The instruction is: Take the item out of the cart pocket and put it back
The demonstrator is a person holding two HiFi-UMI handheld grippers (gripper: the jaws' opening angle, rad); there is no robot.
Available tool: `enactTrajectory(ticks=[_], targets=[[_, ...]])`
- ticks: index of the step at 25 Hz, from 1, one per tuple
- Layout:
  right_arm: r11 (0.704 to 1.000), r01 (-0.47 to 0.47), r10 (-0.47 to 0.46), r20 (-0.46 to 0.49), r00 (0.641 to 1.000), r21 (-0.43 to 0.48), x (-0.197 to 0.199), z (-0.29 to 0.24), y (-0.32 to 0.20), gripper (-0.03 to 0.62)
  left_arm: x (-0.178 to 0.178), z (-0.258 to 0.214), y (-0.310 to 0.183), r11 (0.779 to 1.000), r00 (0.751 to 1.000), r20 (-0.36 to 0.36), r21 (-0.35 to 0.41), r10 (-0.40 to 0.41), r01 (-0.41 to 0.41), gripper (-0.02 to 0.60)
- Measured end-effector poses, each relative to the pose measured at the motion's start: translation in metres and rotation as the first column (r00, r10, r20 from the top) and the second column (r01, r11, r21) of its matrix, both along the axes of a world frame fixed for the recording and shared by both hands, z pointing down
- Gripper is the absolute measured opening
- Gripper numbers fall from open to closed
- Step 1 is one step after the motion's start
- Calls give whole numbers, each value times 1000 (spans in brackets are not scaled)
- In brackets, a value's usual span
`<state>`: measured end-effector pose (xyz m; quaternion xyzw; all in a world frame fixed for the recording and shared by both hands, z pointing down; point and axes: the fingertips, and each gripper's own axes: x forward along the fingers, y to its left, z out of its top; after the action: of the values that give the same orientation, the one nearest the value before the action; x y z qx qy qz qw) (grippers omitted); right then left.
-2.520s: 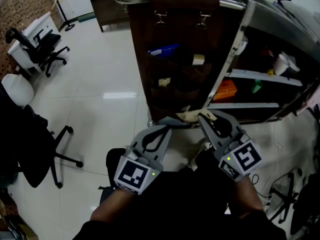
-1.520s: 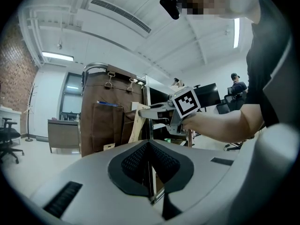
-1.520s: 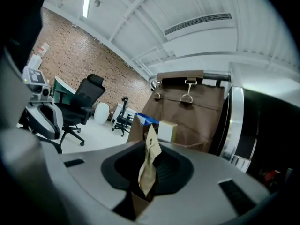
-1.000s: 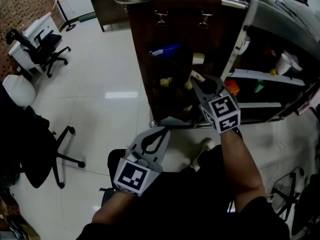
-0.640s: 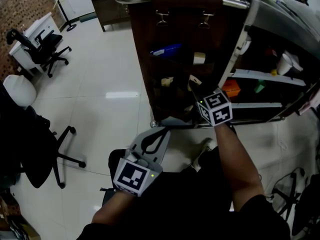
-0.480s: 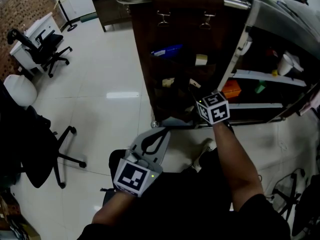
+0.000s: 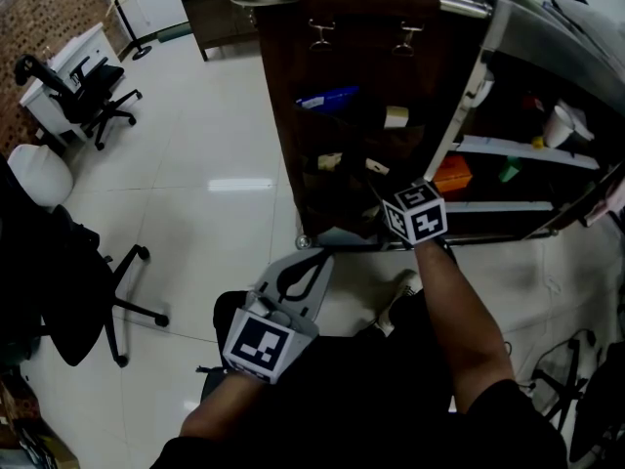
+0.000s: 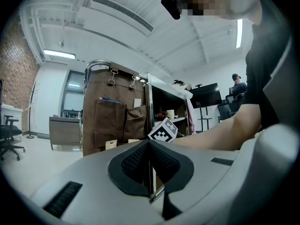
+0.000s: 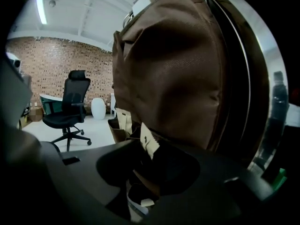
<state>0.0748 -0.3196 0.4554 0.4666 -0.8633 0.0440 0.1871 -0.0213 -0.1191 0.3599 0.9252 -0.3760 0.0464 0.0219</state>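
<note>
The right tongs [image 9: 145, 154] pinch a beige paper packet [image 9: 148, 141] at the brown cart pocket [image 9: 168, 69] just ahead of them, while the left tongs [image 8: 150, 149] hang pressed together and empty, well behind.

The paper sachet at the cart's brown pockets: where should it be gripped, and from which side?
By its flat, crimped top end, coming from the open front of the brown pocket fabric. The sachet is a thin sheet standing nearly upright, so jaws close across its two faces, as the right gripper does.

I count one left gripper [image 7: 315, 254], one right gripper [image 7: 380, 184], one cart [image 7: 461, 94] at twelve o'clock, two clips [image 7: 314, 35], four pocketed items [image 7: 327, 97].
</note>
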Motion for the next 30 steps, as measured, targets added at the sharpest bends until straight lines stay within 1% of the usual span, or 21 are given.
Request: enactTrajectory(ticks=[1,3,6,9,11,12,13,14,20,24,27,30], targets=[[1000,0,0,12,1000,-7,1,0,1,162,1,1,0,1000,1000,0,-2,2,-2,0],[1000,-4,4,34,999,0,3,-6,5,163,1,1,2,1000,1000,-1,-6,4,-4,0],[999,-11,8,69,998,51,5,-30,12,161,1,1,2,1000,1000,-4,-6,4,-4,0],[995,9,-21,122,992,102,2,-62,27,160,3,1,3,1000,1000,-5,-5,8,-8,0],[994,33,-53,192,980,106,-2,-82,41,121,5,1,3,1000,1000,-7,-6,12,-12,0],[994,40,-63,230,971,106,-4,-90,48,79,6,1,3,1000,1000,-9,-7,13,-13,0],[993,43,-70,260,963,108,-5,-99,55,23,6,2,3,1000,1000,-10,-8,13,-13,0],[993,46,-76,280,957,112,-5,-106,63,11,7,2,3,1000,1000,-10,-9,14,-14,0],[982,68,-122,310,943,177,-11,-149,108,9,10,1,5,1000,1000,-14,-5,21,-21,0],[973,78,-149,334,931,216,-9,-166,146,10,8,1,6,1000,1000,-23,-9,18,-18,0],[975,78,-155,381,911,209,-4,-164,172,9,5,0,6,1000,999,-40,-11,19,-20,0],[983,70,-134,395,909,173,2,-147,188,9,4,-3,7,1000,999,-46,-3,21,-21,0]])
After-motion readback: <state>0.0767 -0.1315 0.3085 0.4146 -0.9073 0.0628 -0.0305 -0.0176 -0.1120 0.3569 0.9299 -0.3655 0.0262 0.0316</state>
